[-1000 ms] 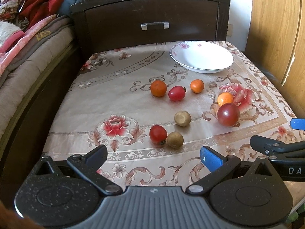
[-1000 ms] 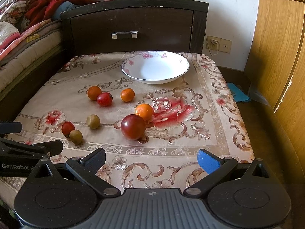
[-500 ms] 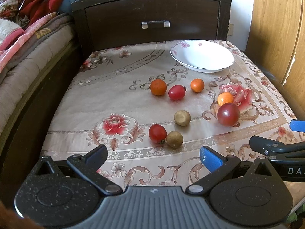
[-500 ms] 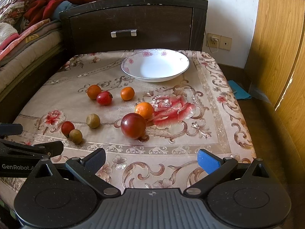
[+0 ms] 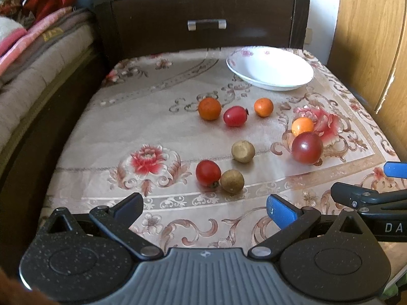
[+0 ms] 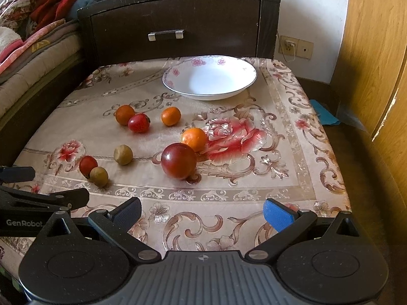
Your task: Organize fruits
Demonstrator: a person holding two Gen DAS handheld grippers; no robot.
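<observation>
The table wears a flowered cloth, and behind it, at 12 o'clock, stands a dark wooden cabinet with a metal handle. On the far part of the cloth sits the white bowl, upright, with nothing inside. All fruits lie loose on the cloth, at 6 to 8 o'clock from the bowl in the right wrist view. The big dark red fruit touches an orange at its 1 o'clock. Further left, a row runs from 9 to 3 o'clock: an orange fruit, a red tomato whose stem end points to 3 o'clock, then a smaller orange apart from them. Nearer lies one brown round fruit alone, and a small red tomato touching a second brown fruit. The left gripper and the right gripper both hover over the near edge, fingers spread wide, holding nothing.
</observation>
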